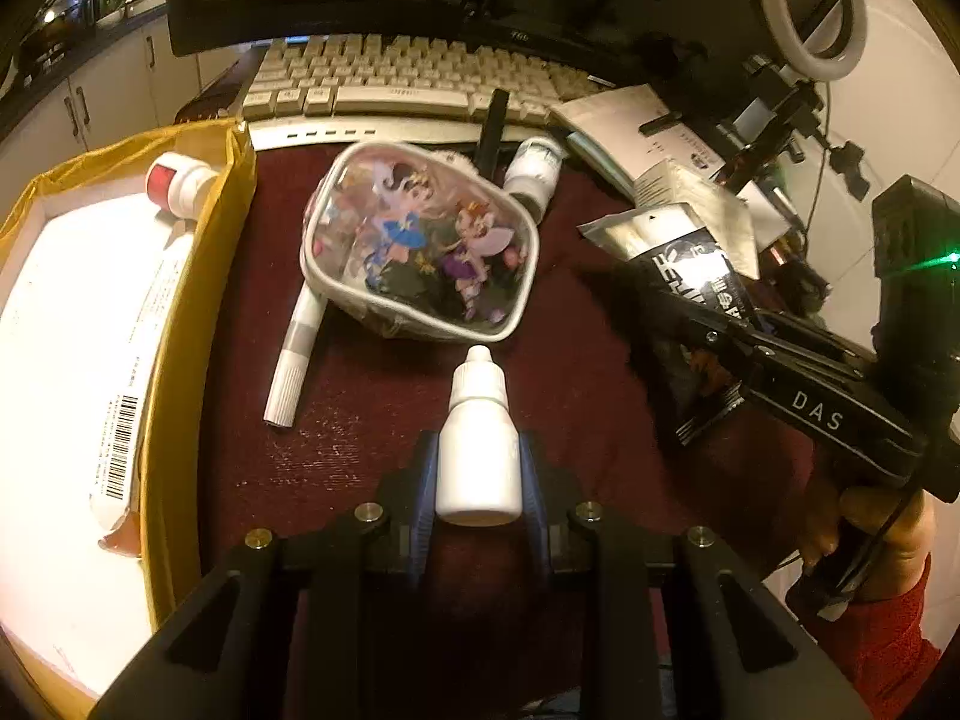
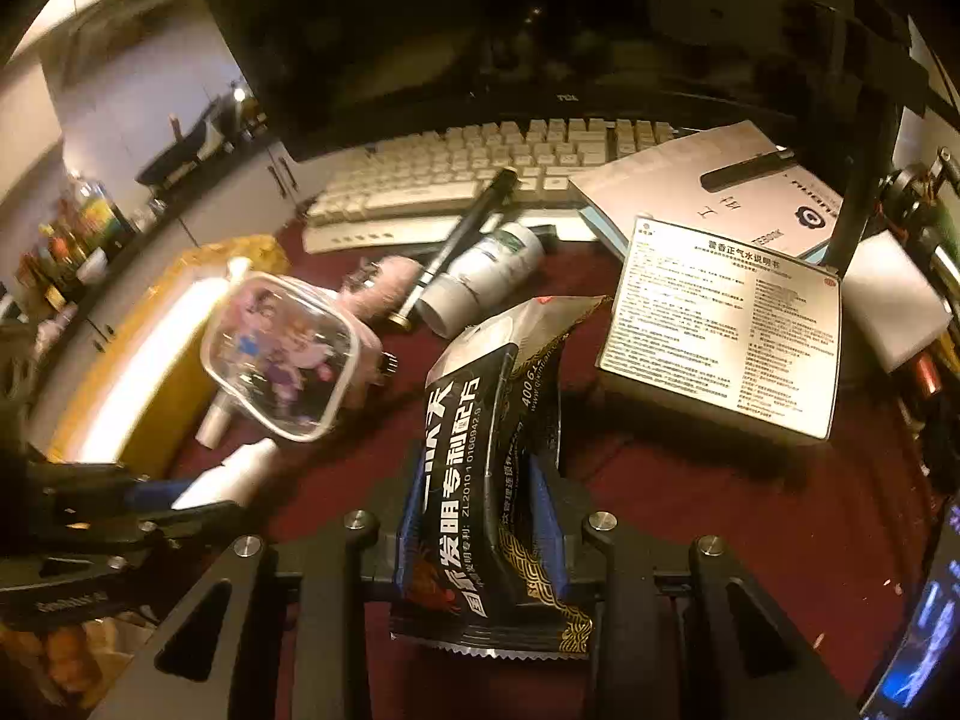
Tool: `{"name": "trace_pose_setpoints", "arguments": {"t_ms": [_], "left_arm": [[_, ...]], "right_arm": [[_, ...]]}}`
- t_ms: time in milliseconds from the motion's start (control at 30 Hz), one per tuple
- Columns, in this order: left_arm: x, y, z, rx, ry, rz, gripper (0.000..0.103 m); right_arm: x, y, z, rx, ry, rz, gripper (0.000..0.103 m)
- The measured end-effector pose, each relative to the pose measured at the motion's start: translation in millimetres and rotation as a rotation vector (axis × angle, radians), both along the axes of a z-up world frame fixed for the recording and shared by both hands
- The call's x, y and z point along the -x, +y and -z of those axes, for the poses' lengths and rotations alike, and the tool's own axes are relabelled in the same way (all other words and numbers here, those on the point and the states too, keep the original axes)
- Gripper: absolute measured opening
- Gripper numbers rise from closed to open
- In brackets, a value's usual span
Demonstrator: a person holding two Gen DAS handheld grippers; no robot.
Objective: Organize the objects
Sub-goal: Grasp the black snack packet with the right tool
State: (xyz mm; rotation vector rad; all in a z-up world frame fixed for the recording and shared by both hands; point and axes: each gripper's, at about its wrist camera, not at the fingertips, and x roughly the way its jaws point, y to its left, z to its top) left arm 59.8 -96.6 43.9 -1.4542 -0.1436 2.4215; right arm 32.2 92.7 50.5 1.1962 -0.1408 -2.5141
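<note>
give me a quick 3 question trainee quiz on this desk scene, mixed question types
1. True or false: the left gripper is shut on the white dropper bottle.
2. Multiple choice: what sits between the right gripper's pads? A) a pen B) the black foil sachet C) a keyboard key
3. Short answer: what lies inside the yellow box by its far corner?

Key
1. True; the pads press on both sides of the bottle.
2. B; the sachet is crumpled between them.
3. A white bottle with a red label, lying on its side next to a sheet with a barcode.
</note>
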Motion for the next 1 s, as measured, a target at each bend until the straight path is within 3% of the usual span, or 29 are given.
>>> {"name": "trace_pose_setpoints", "arguments": {"t_ms": [567, 1000], "left_arm": [[-18.8, -19.3, -26.8, -0.028, 0.055, -0.036, 0.025], [-28.6, -71.0, -41.9, -0.052, 0.081, -0.145, 0.026]], "right_arm": [[-18.8, -17.3, -21.4, 0.087, 0.041, -0.049, 0.036], [-22.1, -30.6, -25.9, 0.091, 0.046, -0.089, 0.036]]}}
